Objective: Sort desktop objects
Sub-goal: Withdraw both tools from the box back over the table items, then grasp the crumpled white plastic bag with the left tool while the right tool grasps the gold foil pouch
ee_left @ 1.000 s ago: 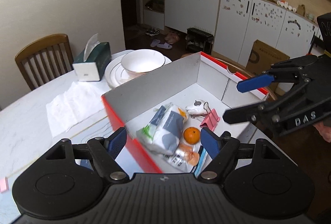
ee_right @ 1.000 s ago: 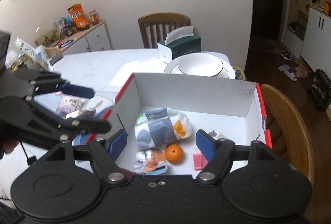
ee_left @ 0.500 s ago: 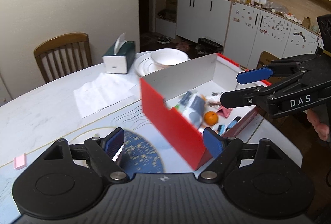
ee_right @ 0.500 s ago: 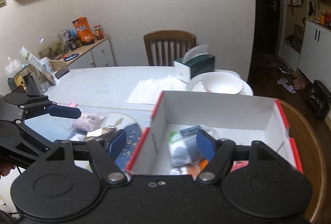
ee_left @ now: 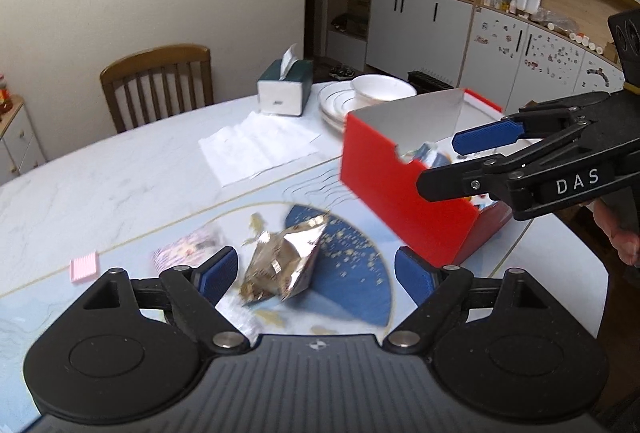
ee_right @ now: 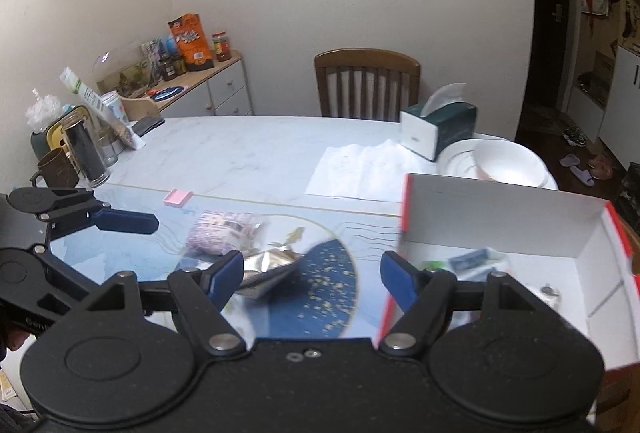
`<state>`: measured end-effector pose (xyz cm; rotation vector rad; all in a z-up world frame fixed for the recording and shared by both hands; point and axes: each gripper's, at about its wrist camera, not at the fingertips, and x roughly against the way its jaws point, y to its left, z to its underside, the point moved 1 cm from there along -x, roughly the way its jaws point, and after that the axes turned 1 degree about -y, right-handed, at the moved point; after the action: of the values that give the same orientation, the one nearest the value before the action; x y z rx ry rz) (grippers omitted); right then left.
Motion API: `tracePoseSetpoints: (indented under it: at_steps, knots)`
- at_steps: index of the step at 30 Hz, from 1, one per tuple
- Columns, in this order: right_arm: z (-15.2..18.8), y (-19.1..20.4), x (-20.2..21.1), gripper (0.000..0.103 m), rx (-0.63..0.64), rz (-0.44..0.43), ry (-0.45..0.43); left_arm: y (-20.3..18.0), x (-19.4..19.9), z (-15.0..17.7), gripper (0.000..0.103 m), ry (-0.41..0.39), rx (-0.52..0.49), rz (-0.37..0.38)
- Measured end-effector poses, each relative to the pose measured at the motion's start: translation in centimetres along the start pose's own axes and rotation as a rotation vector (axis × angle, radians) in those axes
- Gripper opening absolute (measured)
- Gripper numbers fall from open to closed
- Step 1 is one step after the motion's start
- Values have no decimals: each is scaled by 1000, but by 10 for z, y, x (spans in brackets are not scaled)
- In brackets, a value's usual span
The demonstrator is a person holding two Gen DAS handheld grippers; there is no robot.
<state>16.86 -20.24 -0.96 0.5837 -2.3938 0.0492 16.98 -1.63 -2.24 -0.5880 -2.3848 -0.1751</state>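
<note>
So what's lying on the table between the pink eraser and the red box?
A pink-patterned packet and a crumpled gold foil bag, between the pink eraser and the red box; both wrist views show it.

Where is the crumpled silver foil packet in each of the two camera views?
Left wrist view: foil packet lies low, centre-left, on the blue mat.
Right wrist view: foil packet lies low, left of centre, on the same mat.
Shared landmark: red box, to the right of the packet in both.
</note>
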Motion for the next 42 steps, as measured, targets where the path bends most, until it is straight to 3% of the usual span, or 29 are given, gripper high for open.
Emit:
tracePoseSetpoints:
  at_steps: [3, 21, 33, 42]
  knots:
    - [-3, 14, -12, 75, 26, -14, 16, 13, -1, 6, 103, 5, 21, -4]
    - [-7, 52, -94, 75, 141, -32, 141, 58, -42, 42, 103, 76, 59, -56]
    - [-10, 55, -150, 76, 259, -51, 248, 69, -70, 48, 103, 125, 81, -73]
    - [3, 47, -174, 76, 279, -73, 341, 71, -79, 54, 103, 150, 80, -65]
